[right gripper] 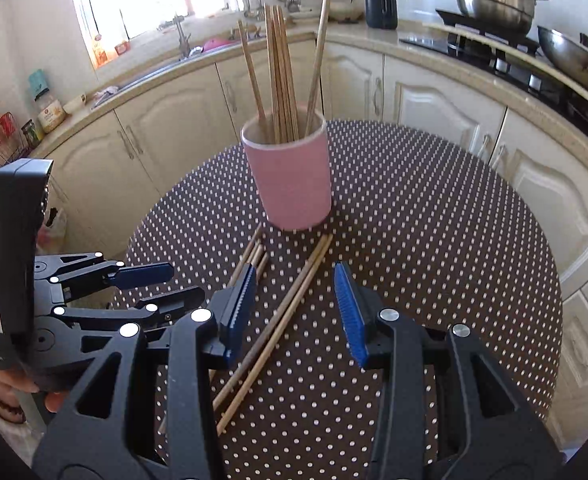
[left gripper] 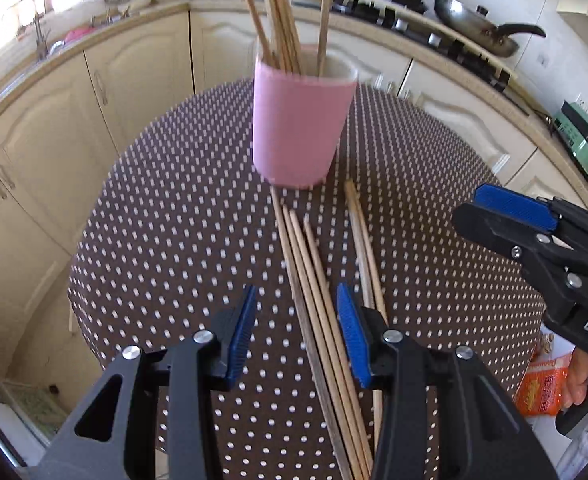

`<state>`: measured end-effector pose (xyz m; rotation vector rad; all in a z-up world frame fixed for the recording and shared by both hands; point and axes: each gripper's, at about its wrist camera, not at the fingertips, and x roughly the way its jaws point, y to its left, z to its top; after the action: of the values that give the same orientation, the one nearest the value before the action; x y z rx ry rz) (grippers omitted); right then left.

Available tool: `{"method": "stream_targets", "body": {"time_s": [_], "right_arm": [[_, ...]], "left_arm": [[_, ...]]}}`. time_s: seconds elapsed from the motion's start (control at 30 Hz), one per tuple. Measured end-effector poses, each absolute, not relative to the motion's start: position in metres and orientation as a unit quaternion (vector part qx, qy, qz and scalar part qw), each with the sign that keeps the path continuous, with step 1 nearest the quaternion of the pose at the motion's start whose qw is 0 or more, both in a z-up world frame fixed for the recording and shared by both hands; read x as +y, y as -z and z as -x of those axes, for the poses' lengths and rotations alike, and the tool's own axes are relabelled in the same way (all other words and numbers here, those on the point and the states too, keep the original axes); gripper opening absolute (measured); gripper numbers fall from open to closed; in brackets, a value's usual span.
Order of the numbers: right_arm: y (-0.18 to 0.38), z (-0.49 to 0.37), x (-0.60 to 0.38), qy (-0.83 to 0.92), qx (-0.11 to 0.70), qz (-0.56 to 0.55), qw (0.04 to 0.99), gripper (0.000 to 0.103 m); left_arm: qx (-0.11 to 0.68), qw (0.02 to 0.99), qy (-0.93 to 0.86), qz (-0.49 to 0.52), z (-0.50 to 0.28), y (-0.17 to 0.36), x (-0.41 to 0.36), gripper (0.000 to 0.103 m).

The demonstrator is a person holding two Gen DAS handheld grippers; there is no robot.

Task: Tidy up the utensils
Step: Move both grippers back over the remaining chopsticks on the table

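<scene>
Chopsticks (left gripper: 318, 296) of pale wood, slim, smooth and tapering, lie loose on the worktop (left gripper: 173, 240) in two small bunches. In the left wrist view the left gripper (left gripper: 298, 340) hovers over the larger bunch, its blue ribbed pads partly apart with nothing clamped; the sticks run under the gap, their long axis pointing away from the gripper toward the pink cup (left gripper: 302, 132). One stick in that bunch is darker and greyer than the others. A smaller bunch (left gripper: 364, 248) lies just beside it on the right, nearly parallel.

In the right wrist view the right gripper (right gripper: 294, 312) is likewise partly open and holds nothing; the smaller bunch (right gripper: 289, 312) slants beneath it, with the far ends near the cup's foot and the near ends angling to the lower left.

The cup is a plain round cylinder, matte pink outside with a pale rim, standing upright in the middle of the round worktop. More chopsticks (right gripper: 279, 76) stand in it, tips down, leaning slightly apart. The worktop wears a brown cloth with small white dots.
</scene>
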<state>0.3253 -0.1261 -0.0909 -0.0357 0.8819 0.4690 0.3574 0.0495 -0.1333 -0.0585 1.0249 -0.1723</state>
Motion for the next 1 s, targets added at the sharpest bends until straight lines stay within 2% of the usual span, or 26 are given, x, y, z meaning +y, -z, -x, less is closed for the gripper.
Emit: {"method": "stream_targets", "body": {"time_s": [0.37, 1.0], "right_arm": [[0.129, -0.320, -0.132, -0.220, 0.461, 0.017, 0.859, 0.041], [0.155, -0.330, -0.126, -0.211, 0.496, 0.034, 0.842, 0.042]], "left_arm": [[0.534, 0.844, 0.057, 0.004, -0.358, 0.177, 0.041, 0.041], [0.523, 0.851, 0.042, -0.031, -0.363, 0.179, 0.034, 0.042]]}}
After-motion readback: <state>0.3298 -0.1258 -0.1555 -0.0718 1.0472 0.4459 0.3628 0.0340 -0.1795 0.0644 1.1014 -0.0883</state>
